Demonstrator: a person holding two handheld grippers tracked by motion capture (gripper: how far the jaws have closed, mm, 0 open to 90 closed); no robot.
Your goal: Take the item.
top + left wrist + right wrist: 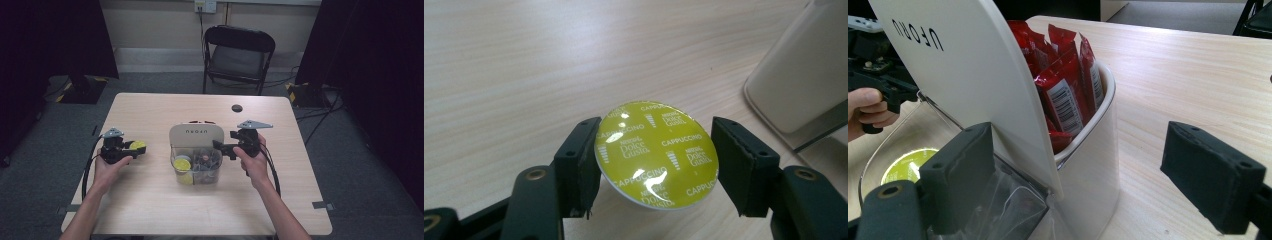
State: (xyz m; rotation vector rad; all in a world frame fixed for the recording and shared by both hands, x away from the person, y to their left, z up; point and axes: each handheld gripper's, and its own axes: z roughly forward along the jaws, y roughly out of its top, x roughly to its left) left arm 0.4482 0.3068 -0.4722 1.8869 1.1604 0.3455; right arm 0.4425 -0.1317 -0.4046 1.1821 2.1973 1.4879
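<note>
A yellow-green Dolce Gusto cappuccino capsule [656, 152] sits between the jaws of my left gripper [132, 148], which is shut on it just above the table, left of the organiser. The white organiser [196, 134] stands mid-table. Its back pocket holds red sachets [1063, 85]. Its clear front bin [200, 170] holds another yellow-green capsule [181, 164] and some paler ones. My right gripper [220, 147] is open at the organiser's right side. In the right gripper view its jaws straddle the white wall [1093, 165], one by the clear bin and one outside.
A small black disc [237, 108] lies on the table [150, 200] behind the organiser. A black folding chair [239, 55] stands beyond the far edge. Cables trail from both grippers toward the near edge. Dark curtains flank the room.
</note>
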